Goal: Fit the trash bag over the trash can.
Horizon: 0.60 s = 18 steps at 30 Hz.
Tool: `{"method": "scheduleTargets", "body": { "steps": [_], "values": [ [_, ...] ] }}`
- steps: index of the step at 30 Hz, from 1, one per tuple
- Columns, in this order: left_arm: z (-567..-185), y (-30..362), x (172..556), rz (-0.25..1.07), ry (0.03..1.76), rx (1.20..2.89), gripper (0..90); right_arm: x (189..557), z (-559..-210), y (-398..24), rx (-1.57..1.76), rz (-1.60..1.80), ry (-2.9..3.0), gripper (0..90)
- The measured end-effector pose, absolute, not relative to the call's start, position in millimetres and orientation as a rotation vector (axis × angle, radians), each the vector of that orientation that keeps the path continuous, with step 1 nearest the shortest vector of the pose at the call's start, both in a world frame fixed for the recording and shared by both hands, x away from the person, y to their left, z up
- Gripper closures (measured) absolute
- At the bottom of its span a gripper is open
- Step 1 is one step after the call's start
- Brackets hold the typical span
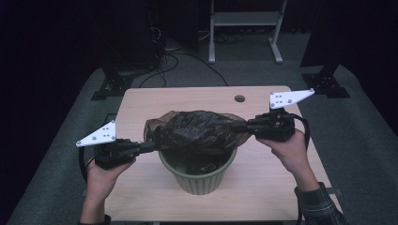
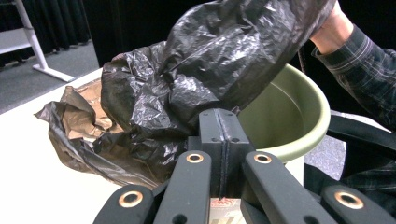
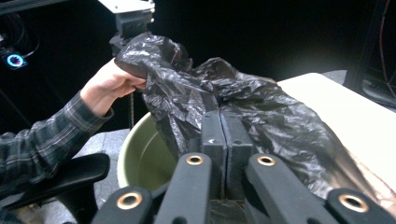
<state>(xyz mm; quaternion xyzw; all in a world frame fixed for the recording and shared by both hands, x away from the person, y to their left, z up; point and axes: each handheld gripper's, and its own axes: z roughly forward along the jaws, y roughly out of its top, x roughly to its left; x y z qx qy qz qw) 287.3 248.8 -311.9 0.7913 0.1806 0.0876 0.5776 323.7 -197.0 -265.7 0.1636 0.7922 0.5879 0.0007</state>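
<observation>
Table [image 1: 263,187] under green bin [image 1: 199,180], black bag [image 1: 197,131]

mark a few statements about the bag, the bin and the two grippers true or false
1. Both grippers are shut on the black plastic bag. True: the left gripper and the right gripper each pinch an edge of it.
2. The bag is stretched above a red bin. False: the bin is green.
3. The bin stands on the light wooden table. True.
4. The bag lies flat on the floor beside the table. False: it is held up over the bin's mouth.
5. The bag is white. False: it is black, thin enough to look brownish at one edge.
</observation>
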Motion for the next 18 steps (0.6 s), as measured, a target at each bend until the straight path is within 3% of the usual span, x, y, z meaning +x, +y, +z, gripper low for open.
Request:
{"method": "scheduleTargets", "body": {
  "steps": [9, 18],
  "values": [
    [-313, 248, 273, 0.166, 0.424, 1.843, 90.0, 300, -277, -208, 0.478, 1.854, 2.517, 89.8],
    [-333, 252, 255, 0.096, 0.444, 1.875, 90.0, 275, -323, -219, 0.534, 1.776, 2.611, 89.8]
  ]
}}
